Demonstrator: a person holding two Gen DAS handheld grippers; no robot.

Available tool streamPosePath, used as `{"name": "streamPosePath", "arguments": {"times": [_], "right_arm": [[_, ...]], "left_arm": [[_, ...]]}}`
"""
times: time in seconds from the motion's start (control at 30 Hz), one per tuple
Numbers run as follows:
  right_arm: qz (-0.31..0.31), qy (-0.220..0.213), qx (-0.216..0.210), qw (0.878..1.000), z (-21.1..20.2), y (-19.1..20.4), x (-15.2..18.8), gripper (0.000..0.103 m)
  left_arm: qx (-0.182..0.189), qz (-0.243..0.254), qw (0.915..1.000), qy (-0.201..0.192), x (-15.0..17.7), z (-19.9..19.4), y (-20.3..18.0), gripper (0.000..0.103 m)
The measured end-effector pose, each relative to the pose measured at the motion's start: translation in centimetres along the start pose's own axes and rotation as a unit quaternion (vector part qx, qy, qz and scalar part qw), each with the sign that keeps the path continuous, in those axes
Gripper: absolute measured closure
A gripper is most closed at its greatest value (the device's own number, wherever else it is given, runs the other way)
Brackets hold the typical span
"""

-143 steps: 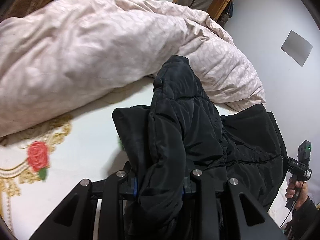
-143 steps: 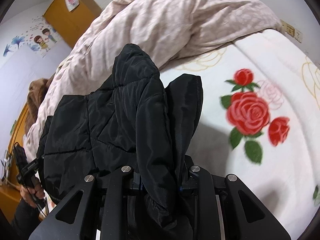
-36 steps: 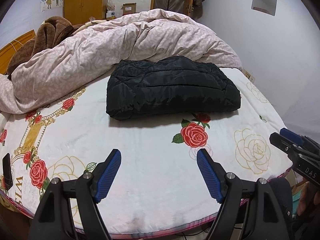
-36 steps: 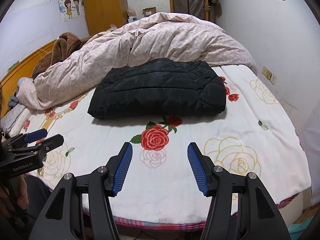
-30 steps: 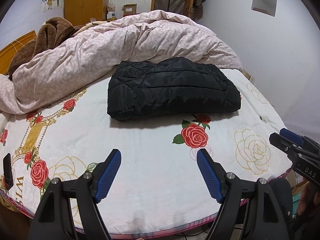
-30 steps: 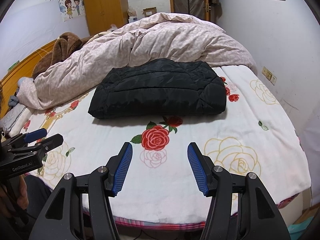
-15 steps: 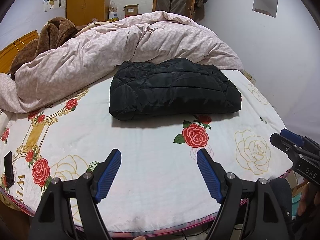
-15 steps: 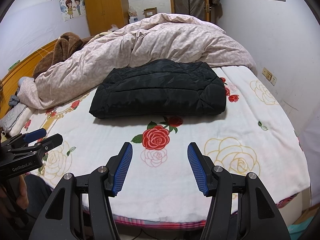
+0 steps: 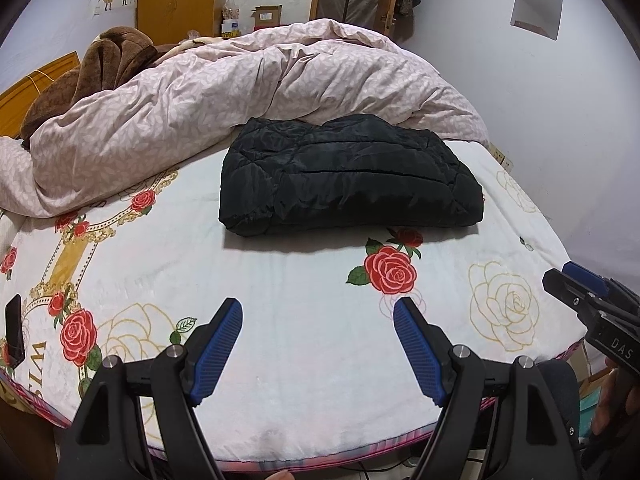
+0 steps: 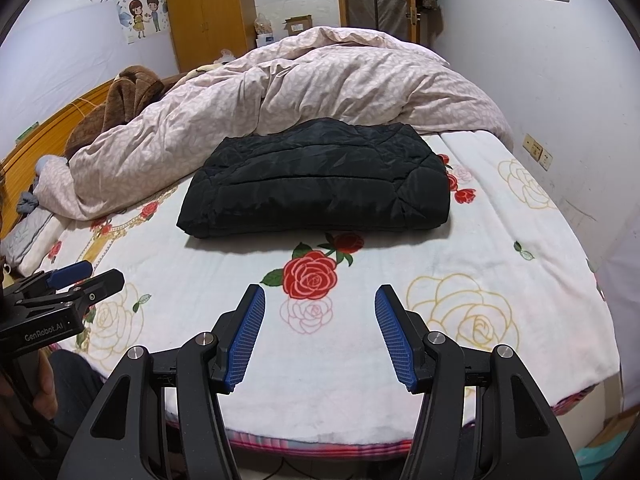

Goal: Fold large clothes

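Lying folded on bed [image 9: 304,360], black jacket [image 9: 348,184] well beyond left claw [image 9: 318,344] and right claw [image 10: 320,334]; both apart, empty.

Both wrist cameras sit at the foot of the bed [image 9: 312,380], angled downward along their own fingers. Both share the folded black jacket [image 9: 348,184] at frame centre. The left view catches the right gripper [image 9: 588,292] at right edge; the right view shows the left gripper [image 10: 76,280] at left edge.
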State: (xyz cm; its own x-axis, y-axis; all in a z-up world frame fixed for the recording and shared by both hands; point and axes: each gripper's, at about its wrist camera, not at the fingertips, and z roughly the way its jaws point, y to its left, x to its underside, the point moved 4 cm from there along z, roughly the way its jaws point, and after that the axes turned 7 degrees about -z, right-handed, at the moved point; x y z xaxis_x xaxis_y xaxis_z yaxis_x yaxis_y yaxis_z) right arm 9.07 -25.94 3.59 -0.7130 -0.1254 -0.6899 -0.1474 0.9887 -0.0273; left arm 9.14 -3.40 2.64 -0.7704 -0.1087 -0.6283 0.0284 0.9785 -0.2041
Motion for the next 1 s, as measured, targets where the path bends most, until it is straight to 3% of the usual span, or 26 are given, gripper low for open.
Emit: {"name": "streamPosePath", "arguments": {"times": [1.0], "right_arm": [[-0.001,0.001,-0.002,1.0,-0.06,-0.25,0.02,0.045]], "left_arm": [[-0.005,-0.004,1.0,-0.007,0.03,-0.36,-0.39,0.023]]}}
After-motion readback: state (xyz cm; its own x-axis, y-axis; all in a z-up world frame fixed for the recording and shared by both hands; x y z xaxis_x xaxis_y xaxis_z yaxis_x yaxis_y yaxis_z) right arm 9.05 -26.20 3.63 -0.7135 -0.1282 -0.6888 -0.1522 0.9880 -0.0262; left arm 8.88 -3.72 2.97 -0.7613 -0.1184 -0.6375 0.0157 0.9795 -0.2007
